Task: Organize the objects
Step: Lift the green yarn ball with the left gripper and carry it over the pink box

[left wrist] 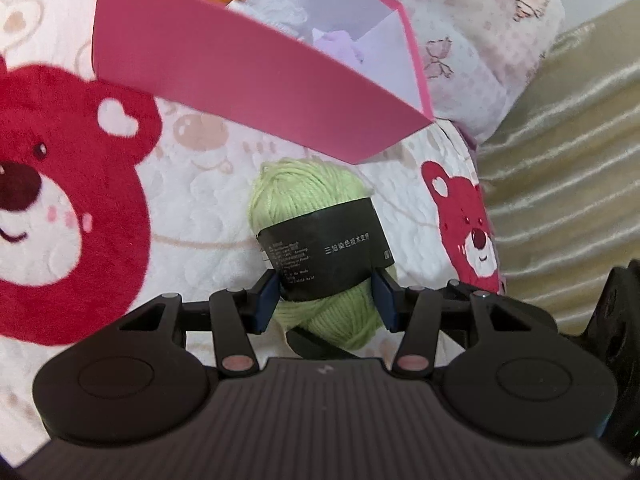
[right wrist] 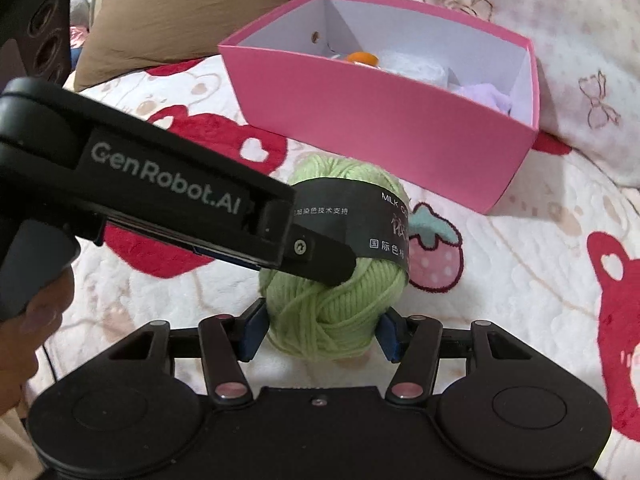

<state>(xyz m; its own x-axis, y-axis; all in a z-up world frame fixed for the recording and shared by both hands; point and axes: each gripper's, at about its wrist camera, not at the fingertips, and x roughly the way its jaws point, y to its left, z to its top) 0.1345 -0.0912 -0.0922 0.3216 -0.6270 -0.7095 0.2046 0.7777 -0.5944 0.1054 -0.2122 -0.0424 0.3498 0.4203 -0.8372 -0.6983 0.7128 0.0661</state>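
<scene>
A light green yarn ball (left wrist: 304,196) with a black paper band hangs just above the bear-print blanket (left wrist: 192,208). My left gripper (left wrist: 325,303) is shut on it, its blue pads pressing the band from both sides. In the right wrist view the same yarn ball (right wrist: 332,312) sits between the pads of my right gripper (right wrist: 321,334), which touch its lower end on both sides. The left gripper's finger (right wrist: 320,258) crosses over the ball from the left. Behind it stands an open pink box (right wrist: 360,120) holding an orange item (right wrist: 362,57), white fabric (right wrist: 416,66) and lilac fabric (right wrist: 488,94).
The pink box (left wrist: 240,72) lies close beyond the yarn. A brown pillow (right wrist: 160,12) is at the back left and a pale floral pillow (right wrist: 580,40) at the back right. Striped beige fabric (left wrist: 560,160) borders the blanket. A person's hand (right wrist: 40,320) holds the left gripper.
</scene>
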